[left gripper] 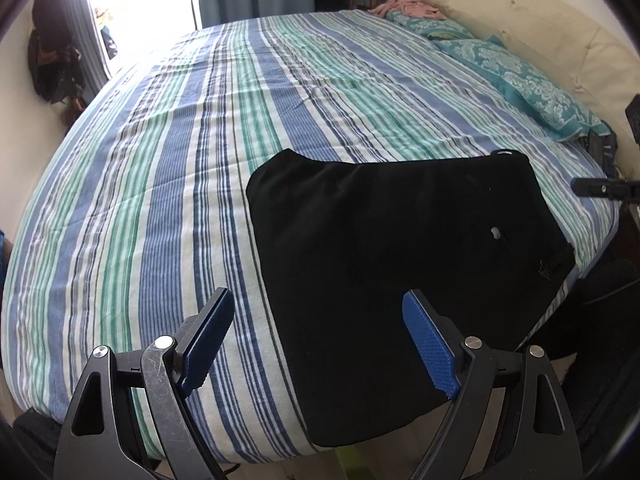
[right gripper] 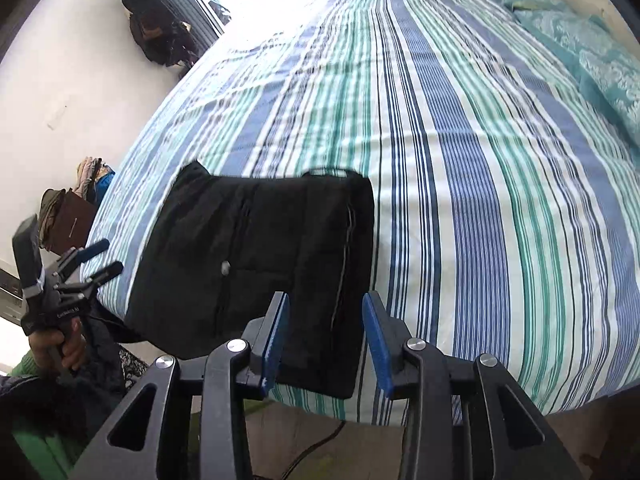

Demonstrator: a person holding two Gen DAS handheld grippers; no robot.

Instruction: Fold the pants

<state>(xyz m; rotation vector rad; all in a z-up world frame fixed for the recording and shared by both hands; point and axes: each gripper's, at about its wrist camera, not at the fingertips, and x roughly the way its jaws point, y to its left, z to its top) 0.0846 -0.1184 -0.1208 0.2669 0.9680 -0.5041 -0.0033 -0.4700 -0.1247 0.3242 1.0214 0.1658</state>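
The black pants lie folded into a compact rectangle at the near edge of the striped bed; they also show in the right wrist view. My left gripper is open and empty, held above the fold's near left corner. My right gripper is open and empty, above the fold's near right part. The left gripper also shows in the right wrist view at the far left, open, beside the fold. A fingertip of the right gripper shows at the right edge of the left wrist view.
The striped bedspread covers the bed. Teal pillows lie along the cream headboard. A pink garment lies at the far corner. Clothes are piled by the white wall. A cable runs on the floor.
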